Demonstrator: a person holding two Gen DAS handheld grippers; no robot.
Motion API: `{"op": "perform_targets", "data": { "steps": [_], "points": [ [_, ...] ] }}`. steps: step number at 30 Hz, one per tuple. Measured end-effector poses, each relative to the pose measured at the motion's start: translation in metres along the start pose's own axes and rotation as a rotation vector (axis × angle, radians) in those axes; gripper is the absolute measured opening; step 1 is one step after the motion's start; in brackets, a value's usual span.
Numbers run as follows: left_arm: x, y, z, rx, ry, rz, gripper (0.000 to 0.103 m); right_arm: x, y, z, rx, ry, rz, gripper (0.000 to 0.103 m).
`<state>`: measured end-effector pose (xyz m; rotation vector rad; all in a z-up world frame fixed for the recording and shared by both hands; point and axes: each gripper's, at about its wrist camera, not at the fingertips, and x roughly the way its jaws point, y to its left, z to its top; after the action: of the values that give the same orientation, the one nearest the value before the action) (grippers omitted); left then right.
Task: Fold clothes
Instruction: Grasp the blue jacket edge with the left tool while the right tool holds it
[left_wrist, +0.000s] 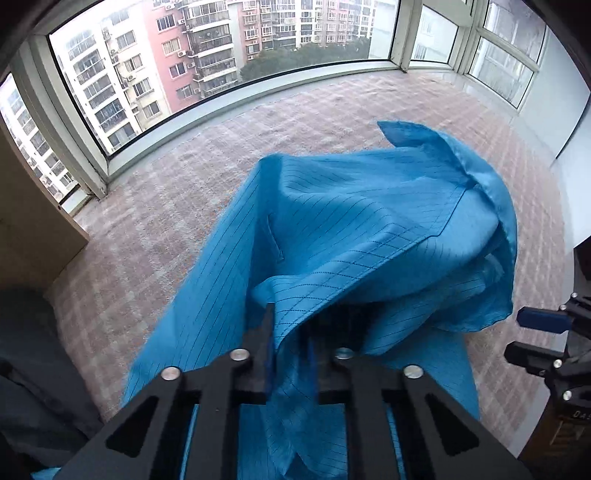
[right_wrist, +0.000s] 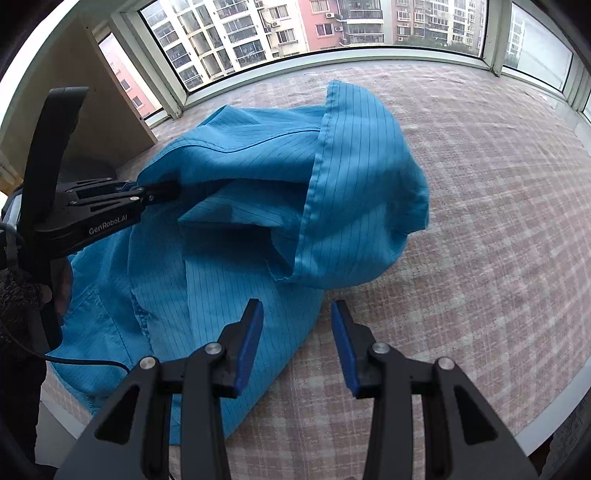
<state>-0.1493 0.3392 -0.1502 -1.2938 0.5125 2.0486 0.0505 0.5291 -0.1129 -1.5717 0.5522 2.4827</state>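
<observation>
Your blue garment (right_wrist: 229, 206), thin cloth with fine dark pinstripes and stitched hems, lies rumpled on the pink-and-white checked cover (right_wrist: 480, 258), one part lifted and folded over itself into a loose hood-like bulge; your left gripper (right_wrist: 162, 194) is clamped on a raised fold of it, cloth draping over the fingers; your right gripper (right_wrist: 297, 332) hovers at the garment's near edge, jaws spread wide, holding nothing; windows (left_wrist: 221, 55) curve behind.

1 blue garment (right_wrist: 229, 177), 2 grippers (right_wrist: 297, 347)
</observation>
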Motion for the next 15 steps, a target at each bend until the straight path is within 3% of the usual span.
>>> {"op": "perform_targets", "data": {
  "steps": [8,15],
  "points": [
    [-0.034,0.023,0.009,-0.006,-0.060,-0.003,0.002,0.023,0.040,0.011,-0.024,0.019,0.070,0.039],
    [-0.028,0.031,-0.002,-0.006,-0.053,-0.015,0.002,0.046,0.077,0.022,-0.052,0.031,0.124,0.039]
  ]
}}
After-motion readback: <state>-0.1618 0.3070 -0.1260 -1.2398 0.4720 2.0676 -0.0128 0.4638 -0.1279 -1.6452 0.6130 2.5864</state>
